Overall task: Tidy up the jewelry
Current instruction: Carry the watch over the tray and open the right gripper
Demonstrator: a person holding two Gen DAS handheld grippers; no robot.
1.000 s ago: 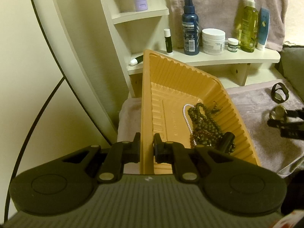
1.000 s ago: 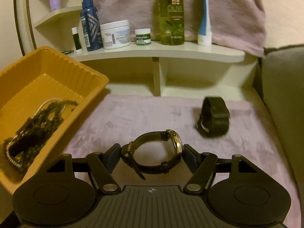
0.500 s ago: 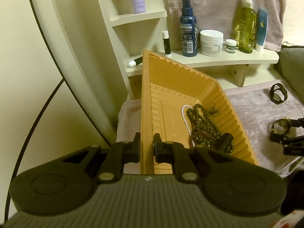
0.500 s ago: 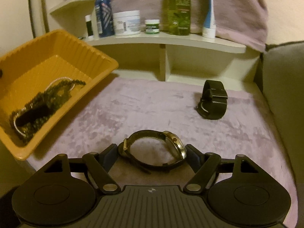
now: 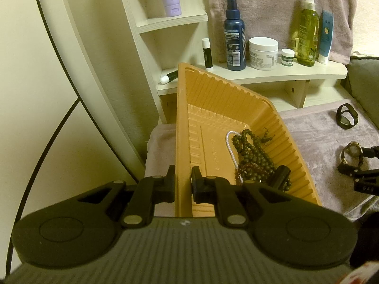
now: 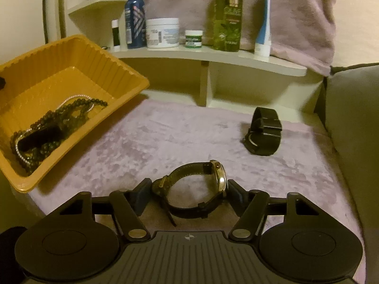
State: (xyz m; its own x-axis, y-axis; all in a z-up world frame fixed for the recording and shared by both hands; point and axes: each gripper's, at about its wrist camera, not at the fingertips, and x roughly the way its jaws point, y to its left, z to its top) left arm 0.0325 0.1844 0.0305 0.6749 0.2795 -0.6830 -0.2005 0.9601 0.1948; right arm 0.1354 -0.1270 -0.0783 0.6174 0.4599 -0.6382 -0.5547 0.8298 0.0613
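Mauve plush cloth point(image 6: 165, 142), cream shelf point(image 6: 213, 55) of toiletries behind.
My left claw point(image 5: 182, 184) pinches the tray point(image 5: 213, 108) wall; right claw point(image 6: 189, 195) clasps the gold watch point(image 6: 219, 177).

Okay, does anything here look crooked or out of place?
Yes: the orange tray sits tilted, its wall pinched by the left gripper, so the bead necklaces are bunched at its low side. The black watch lies alone on the cloth, apart from the gold watch between the right gripper's fingers.

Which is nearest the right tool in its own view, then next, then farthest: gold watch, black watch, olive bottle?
1. Gold watch, between the right tool fingers.
2. Black watch, farther right on the cloth.
3. Olive bottle, back on the shelf.
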